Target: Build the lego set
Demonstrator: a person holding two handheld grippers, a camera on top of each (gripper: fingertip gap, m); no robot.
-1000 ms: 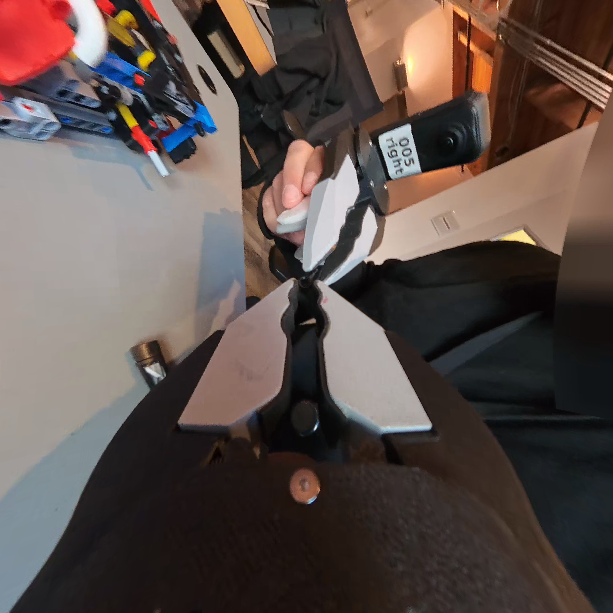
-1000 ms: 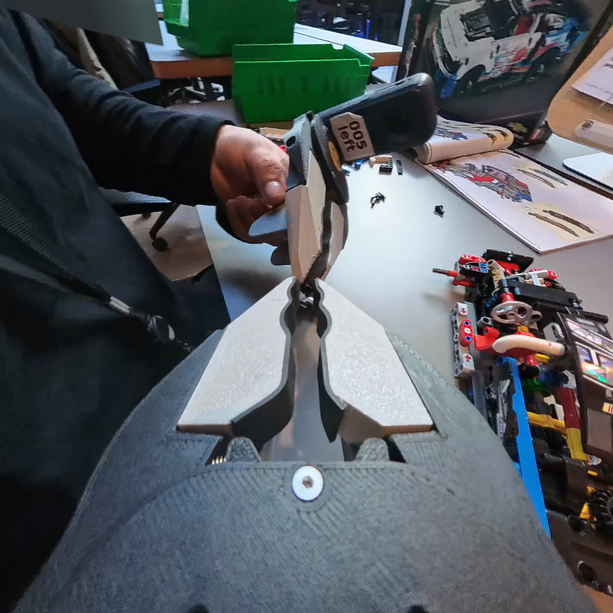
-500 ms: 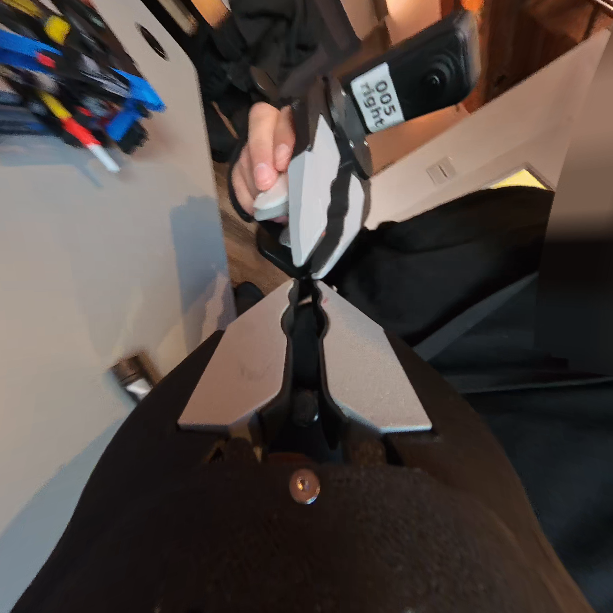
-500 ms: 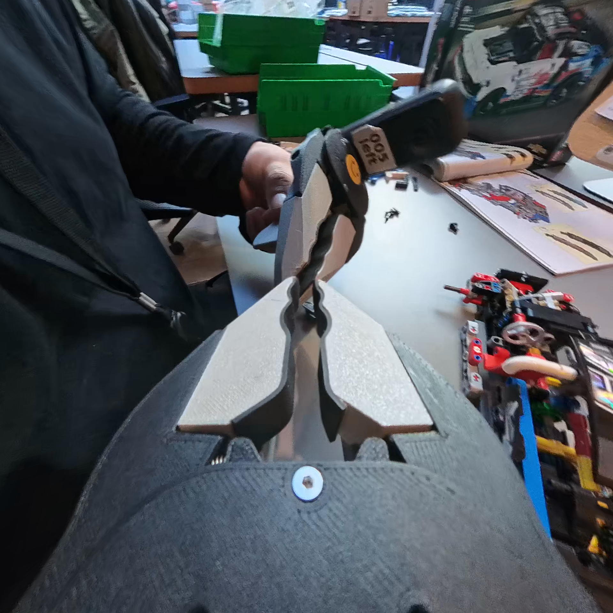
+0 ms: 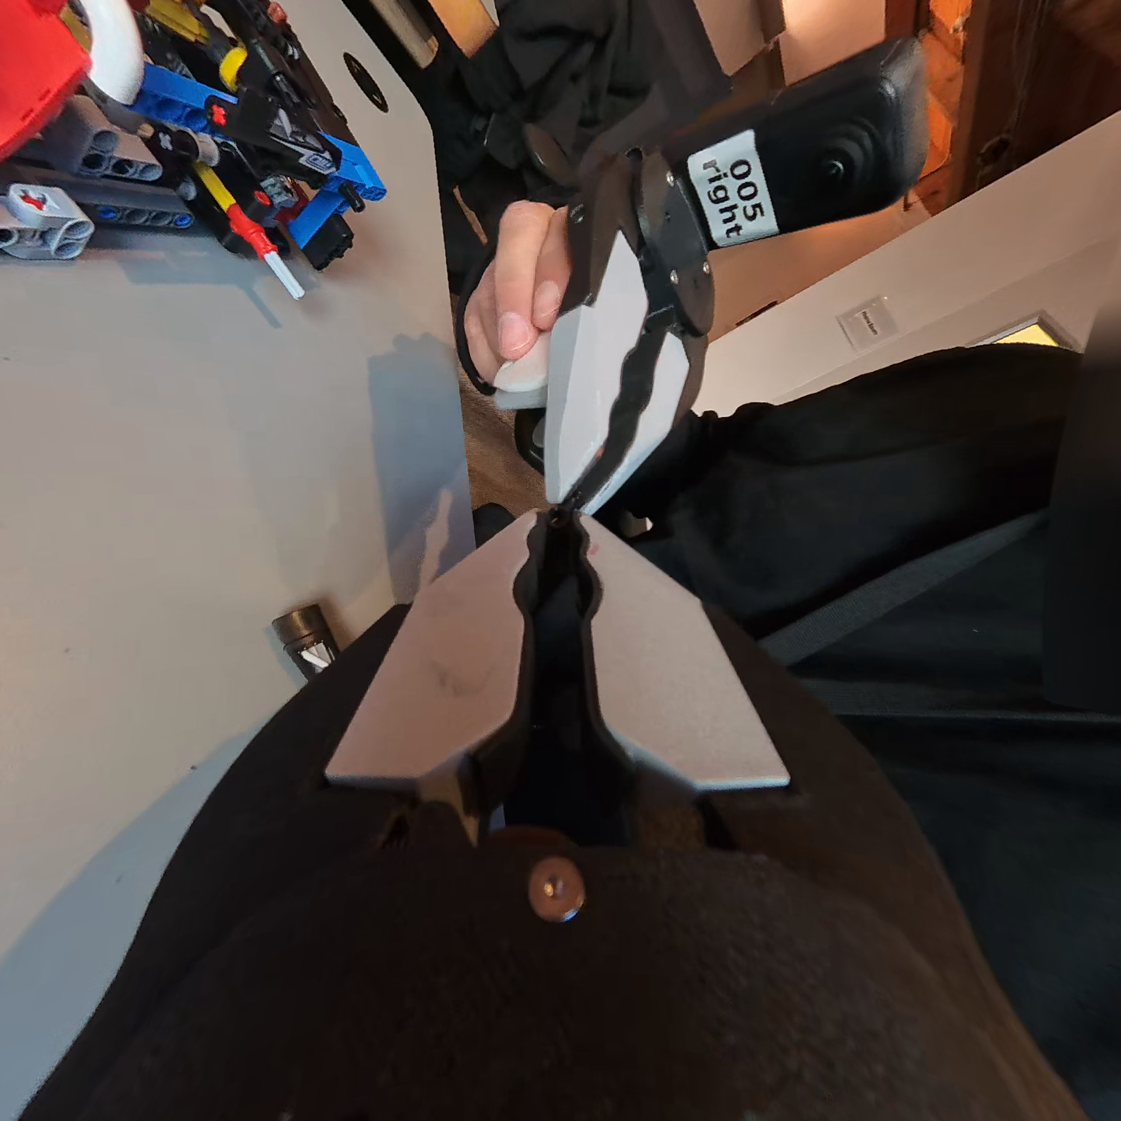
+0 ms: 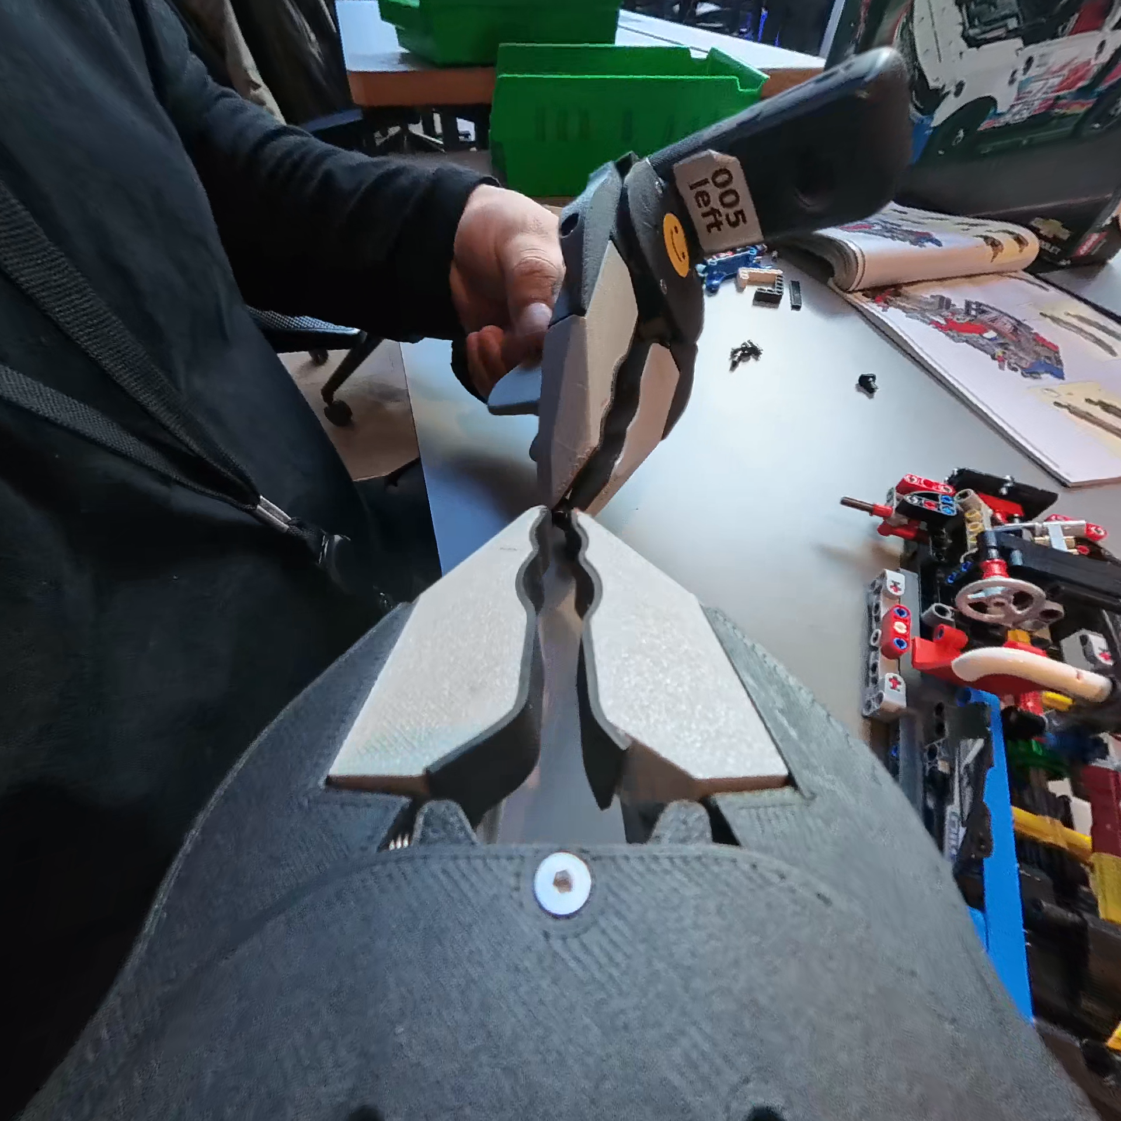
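My left gripper [image 5: 561, 515] and right gripper [image 6: 561, 515] meet tip to tip in the air, just off the grey table's near edge [image 6: 437, 497]. Both have their jaws closed. A small black piece [image 6: 563, 517] is pinched where the tips meet; it also shows in the left wrist view [image 5: 557, 515]. I cannot tell how much of it sits in each gripper. The right gripper [image 5: 573, 500] points down at my left one. The left gripper [image 6: 567, 500] points down at my right one. The partly built lego car [image 6: 1001, 667] lies on the table, also seen in the left wrist view [image 5: 200, 139].
An open instruction booklet [image 6: 1001, 364] and the set's box [image 6: 1001, 79] lie at the far right. Loose small pieces [image 6: 746, 352] are scattered past the left gripper. Green bins [image 6: 606, 103] stand on a far table. A dark cylinder [image 5: 303, 634] sits at the table edge. The grippers are tip to tip, or close to it. Between my left fingertips and the dark cylinder [image 5: 303, 634] there is roughly 8 cm.
Both grippers stay shut and tip to tip. The pair has shifted and turned a little over the table edge; the car model is back in the left wrist view.
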